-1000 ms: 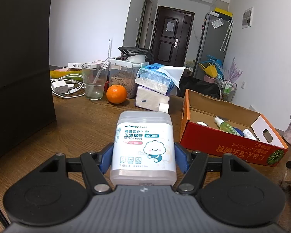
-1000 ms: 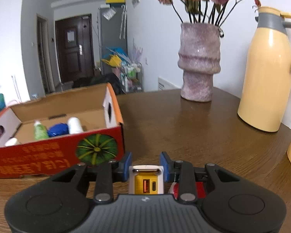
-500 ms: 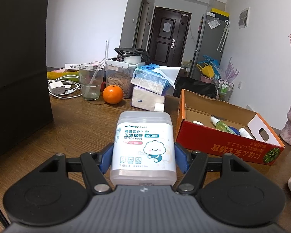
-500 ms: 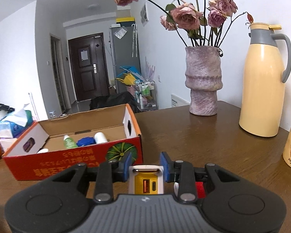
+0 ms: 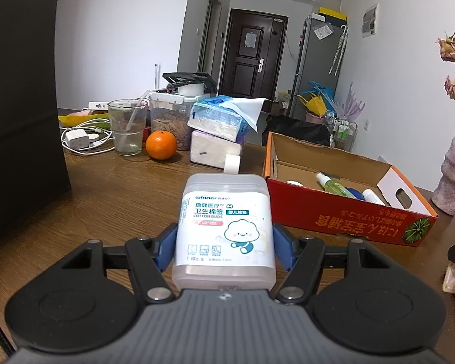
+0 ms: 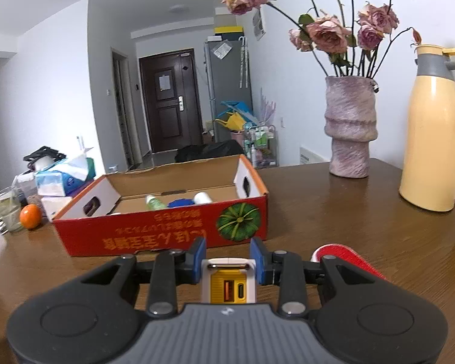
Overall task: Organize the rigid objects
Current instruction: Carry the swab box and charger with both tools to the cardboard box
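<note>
Two loads: our left gripper (image 5: 224,250) clamps the cotton bud box (image 5: 224,227), right gripper (image 6: 227,262) clamps the charger (image 6: 228,282); cardboard box (image 6: 166,236) dead ahead of right, nearer.

Table (image 6: 333,209): brown wood grain, glossy, shows reflections. Cardboard box (image 6: 166,236): raw kraft inside, printed red semi-gloss outside. Cotton bud box (image 5: 224,227): frosted translucent plastic, smooth, glossy paper label. Charger (image 6: 229,282): glossy white plastic shell, yellow ribbed face. Left gripper (image 5: 224,248) and right gripper (image 6: 228,261): matt black plastic, blue rubbery-looking pads, bare metal screw heads. Vase (image 6: 350,127): rough, matt, mauve. Thermos jug (image 6: 433,133): smooth cream satin, grey plastic handle. Tumbler (image 5: 126,127): clear glass. Bag (image 5: 18,106): matt black.
</note>
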`<state>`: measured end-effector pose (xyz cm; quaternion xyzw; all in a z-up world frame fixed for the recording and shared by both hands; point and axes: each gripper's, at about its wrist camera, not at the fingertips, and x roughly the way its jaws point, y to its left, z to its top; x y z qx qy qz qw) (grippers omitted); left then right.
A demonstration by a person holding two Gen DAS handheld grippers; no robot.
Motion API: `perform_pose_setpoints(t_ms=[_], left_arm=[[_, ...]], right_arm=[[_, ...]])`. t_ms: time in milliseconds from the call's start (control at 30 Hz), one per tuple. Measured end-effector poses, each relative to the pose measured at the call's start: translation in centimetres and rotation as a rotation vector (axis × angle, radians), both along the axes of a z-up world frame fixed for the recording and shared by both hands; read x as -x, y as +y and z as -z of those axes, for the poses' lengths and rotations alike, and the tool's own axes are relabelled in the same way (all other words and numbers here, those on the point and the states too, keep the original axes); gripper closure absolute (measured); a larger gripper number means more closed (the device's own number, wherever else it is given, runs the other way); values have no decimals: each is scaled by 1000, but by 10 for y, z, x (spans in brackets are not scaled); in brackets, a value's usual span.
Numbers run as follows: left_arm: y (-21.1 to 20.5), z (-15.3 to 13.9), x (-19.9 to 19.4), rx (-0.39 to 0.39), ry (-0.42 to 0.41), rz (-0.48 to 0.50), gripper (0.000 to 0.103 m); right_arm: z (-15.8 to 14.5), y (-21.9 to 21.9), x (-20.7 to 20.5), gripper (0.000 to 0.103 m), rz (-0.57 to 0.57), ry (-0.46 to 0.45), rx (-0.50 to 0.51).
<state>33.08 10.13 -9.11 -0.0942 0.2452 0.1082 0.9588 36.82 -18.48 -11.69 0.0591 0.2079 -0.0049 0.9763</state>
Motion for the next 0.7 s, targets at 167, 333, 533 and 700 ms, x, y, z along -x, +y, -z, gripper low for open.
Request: perform_pose_setpoints(t_ms=[167, 333, 533, 700], left_arm=[[-13, 2, -2, 0, 7, 22, 37], [-26, 0, -3, 4, 10, 49, 37], [-45, -5, -4, -8, 4, 77, 37], [-51, -15, -10, -4, -6, 89, 37]], right_arm=[[-1, 10, 7, 72, -35, -8, -11], [-3, 21, 13, 72, -80, -16, -16], [-11, 29, 18, 72, -123, -35, -42], [-21, 31, 16, 72, -140, -53, -59]])
